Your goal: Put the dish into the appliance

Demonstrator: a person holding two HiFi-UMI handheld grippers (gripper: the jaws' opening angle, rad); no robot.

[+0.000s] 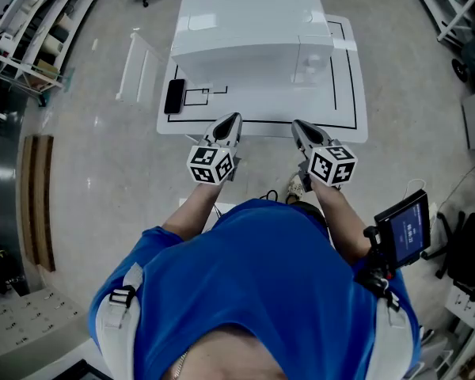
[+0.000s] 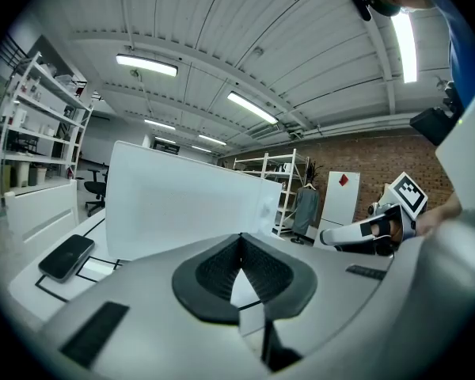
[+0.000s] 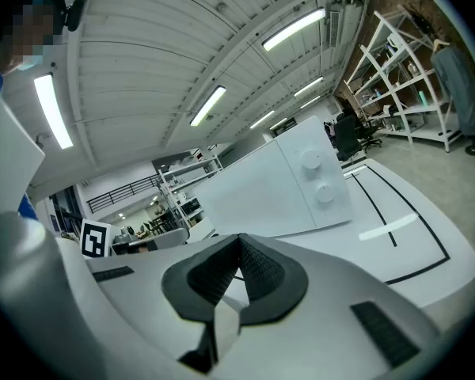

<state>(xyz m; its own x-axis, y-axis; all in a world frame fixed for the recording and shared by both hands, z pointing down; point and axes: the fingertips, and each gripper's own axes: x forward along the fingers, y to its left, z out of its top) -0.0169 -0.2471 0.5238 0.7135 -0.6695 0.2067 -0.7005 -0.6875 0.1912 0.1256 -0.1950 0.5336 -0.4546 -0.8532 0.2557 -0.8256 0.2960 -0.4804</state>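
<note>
- State: left gripper (image 1: 230,122) has its jaws pressed together with nothing between them; right gripper (image 1: 300,126) is the same, closed and empty.
- Both sit side by side at the near edge of the white table (image 1: 350,109), tips aimed at 12 o'clock toward the appliance (image 1: 249,42).
- The dish is not visible in any of the 3 views.
- The appliance front looks closed, so the dish could be inside it or somewhere out of frame; can't tell which.
- The stage therefore reads 2 ways: dish in with the door shut, or dish elsewhere. No call on the next move.
- Judgement on doing it well: keep the tips level and off the table edge.
- Stay clear of the black phone (image 1: 174,96) at 10 o'clock of the left gripper.
- Don't bump the 2 knobs (image 3: 311,158) at 1 o'clock of the right gripper.
</note>
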